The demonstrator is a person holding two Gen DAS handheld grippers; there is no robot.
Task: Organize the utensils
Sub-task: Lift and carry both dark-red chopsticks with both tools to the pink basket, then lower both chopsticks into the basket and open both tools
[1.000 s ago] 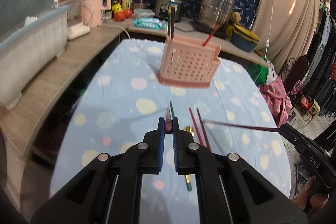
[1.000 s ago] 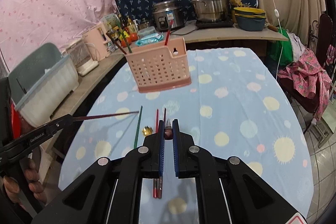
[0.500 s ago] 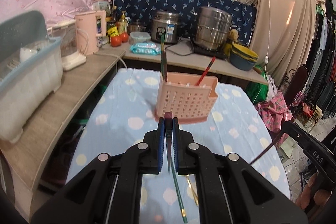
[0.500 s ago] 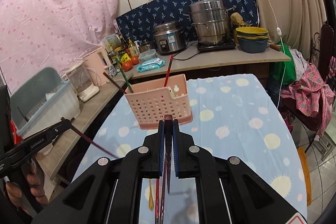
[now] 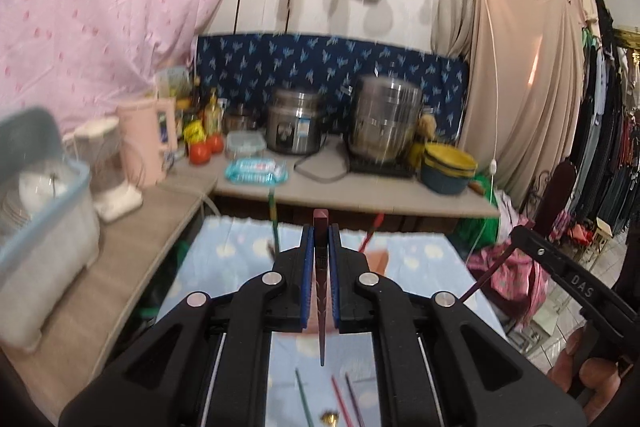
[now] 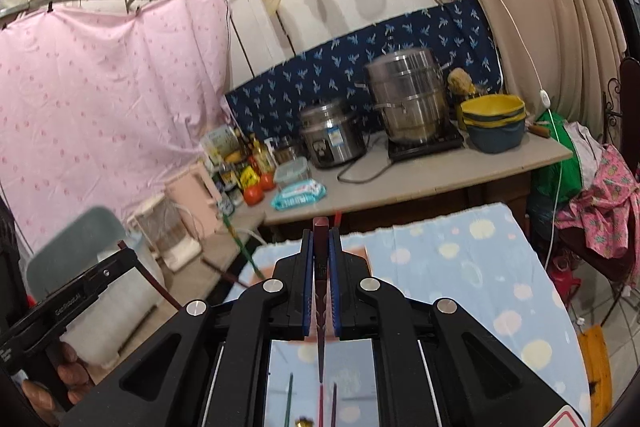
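Note:
My left gripper (image 5: pixel 321 233) is shut on a dark maroon chopstick (image 5: pixel 321 327) that hangs tip-down between the pads. My right gripper (image 6: pixel 321 233) is shut on a similar maroon chopstick (image 6: pixel 321 347). Each gripper shows in the other's view with its stick slanting down: the right gripper (image 5: pixel 522 231) and the left gripper (image 6: pixel 125 255). The pink basket (image 5: pixel 378 259) is mostly hidden behind the fingers; a green chopstick (image 5: pixel 273 211) and a red one (image 5: pixel 372 227) stick up from it. Below lie a green chopstick (image 5: pixel 304 403), a red one (image 5: pixel 339 401) and a purple one (image 5: pixel 354 403).
The table carries a blue spotted cloth (image 6: pixel 460 267). A wooden counter (image 5: pixel 120 267) with a dish rack (image 5: pixel 36 219) and a pink kettle (image 5: pixel 148 143) runs along the left. Pots (image 5: pixel 384 123) and a cooker (image 5: pixel 294 125) stand behind. A small gold utensil (image 5: pixel 330 419) lies near the chopsticks.
Both grippers have risen well above the table and tilted upward, each keeping its chopstick. The sticks swung from lying forward to hanging down. The basket slid behind the fingers.

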